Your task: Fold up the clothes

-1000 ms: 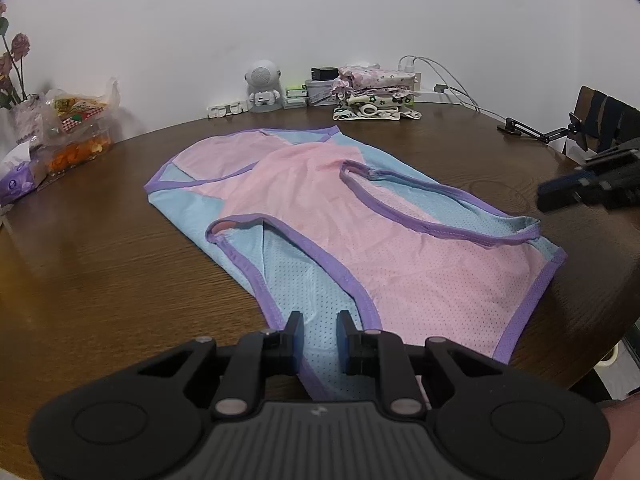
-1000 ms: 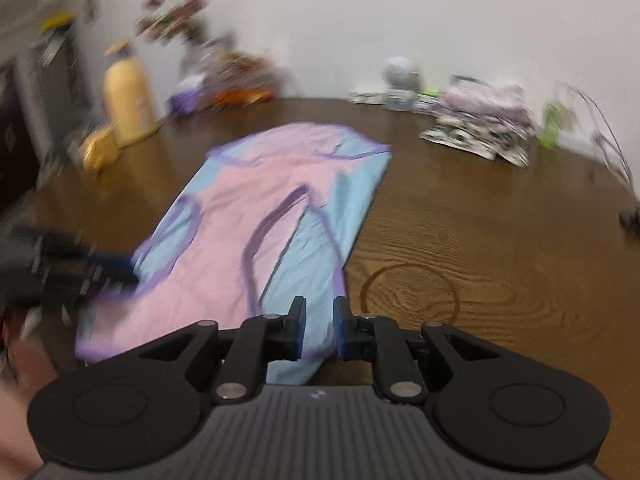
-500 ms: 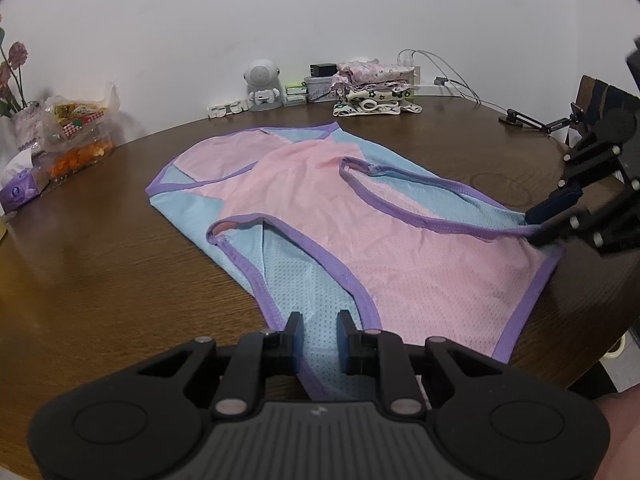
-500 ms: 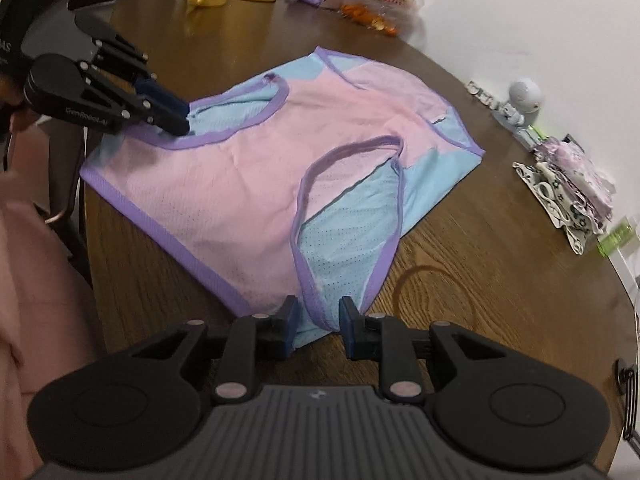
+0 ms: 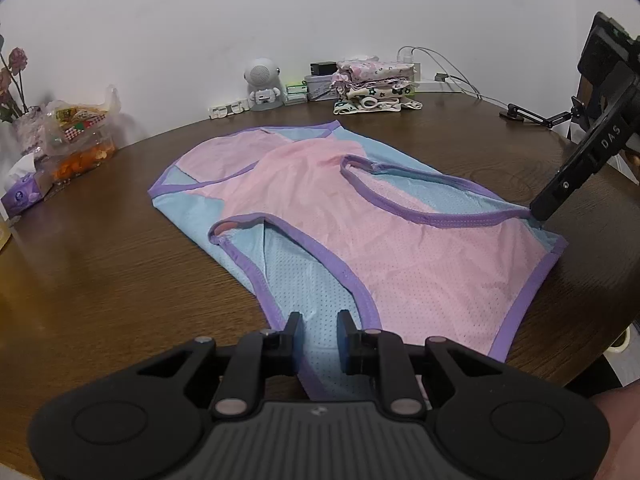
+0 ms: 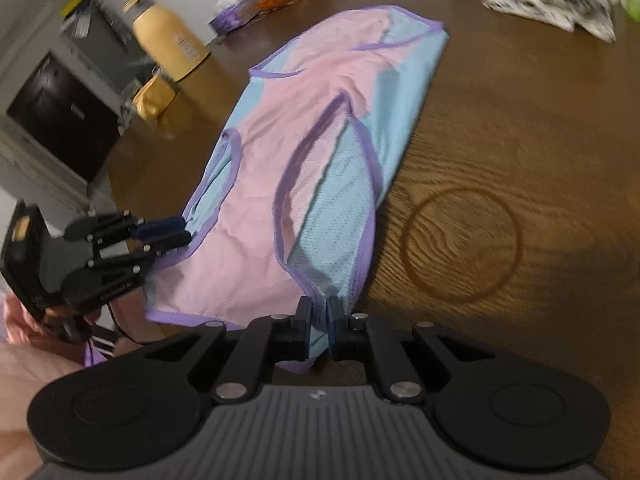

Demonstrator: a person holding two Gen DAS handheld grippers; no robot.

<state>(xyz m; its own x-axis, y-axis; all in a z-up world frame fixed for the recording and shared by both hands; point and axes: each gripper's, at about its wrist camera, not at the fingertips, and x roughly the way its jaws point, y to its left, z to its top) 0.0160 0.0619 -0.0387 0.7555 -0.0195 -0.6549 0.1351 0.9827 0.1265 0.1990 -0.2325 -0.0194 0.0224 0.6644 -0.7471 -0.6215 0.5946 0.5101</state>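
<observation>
So the big round wooden worktop [image 5: 100,264] is taking up most of the view, and the pink and blue top [image 5: 400,248] with purple trim is lying spread flat across the middle of it, its near edge reaching the worktop's rim. Over by the wall a stack of folded clothes [image 5: 374,88] is sitting next to a little white robot toy [image 5: 262,86], with a bag of snacks [image 5: 76,136] and a tissue pack [image 5: 26,192] off to one side. In the right wrist view a yellow bottle [image 6: 166,40] is standing near the far edge.

The left tool [image 5: 319,338] is sitting at the near strap of the top, its fingers only a little apart with blue mesh fabric between them, though I can't tell whether they're actually gripping it. The right tool [image 6: 319,320] is pinching the blue strap end at the other corner, nearly fully closed on it.
</observation>
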